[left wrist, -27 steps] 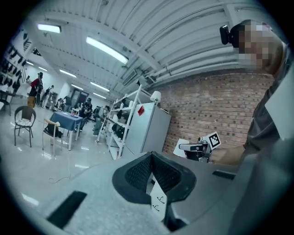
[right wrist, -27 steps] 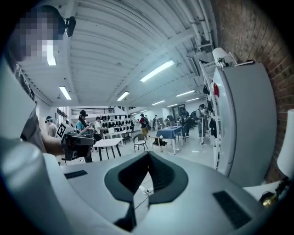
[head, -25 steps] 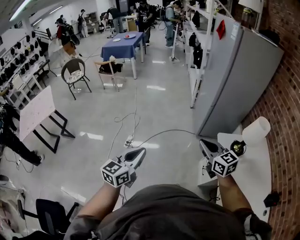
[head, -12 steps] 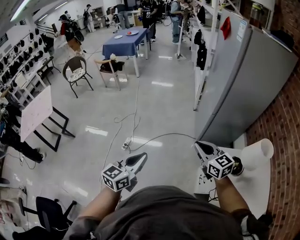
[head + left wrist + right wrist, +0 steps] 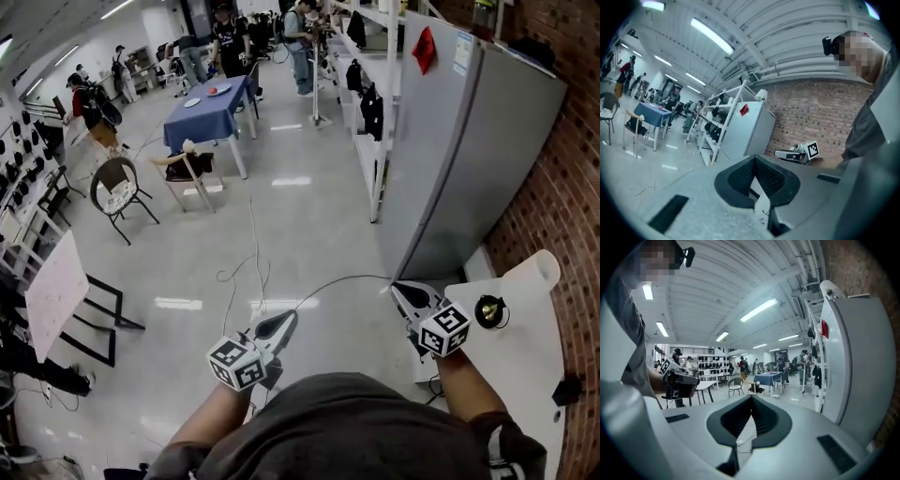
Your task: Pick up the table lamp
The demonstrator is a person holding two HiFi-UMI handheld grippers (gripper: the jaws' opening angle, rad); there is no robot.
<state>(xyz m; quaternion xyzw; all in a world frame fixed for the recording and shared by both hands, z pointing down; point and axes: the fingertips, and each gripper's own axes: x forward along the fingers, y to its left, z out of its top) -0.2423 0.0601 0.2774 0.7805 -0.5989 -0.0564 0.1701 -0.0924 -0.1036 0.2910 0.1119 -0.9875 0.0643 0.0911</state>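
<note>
Currently both pairs of jaws are fully closed, tip against tip, with nothing between them. The left gripper (image 5: pixel 753 160) shows its dark ribbed pads meeting in front of open floor, and the right gripper (image 5: pixel 751 399) shows the same, pads together and empty. In the head view the table lamp (image 5: pixel 527 279), with its white shade, is on the white table (image 5: pixel 511 375) beside the brick wall (image 5: pixel 572 187), near the right gripper on its right and untouched, while the left gripper is over the floor, well apart from the lamp.
</note>
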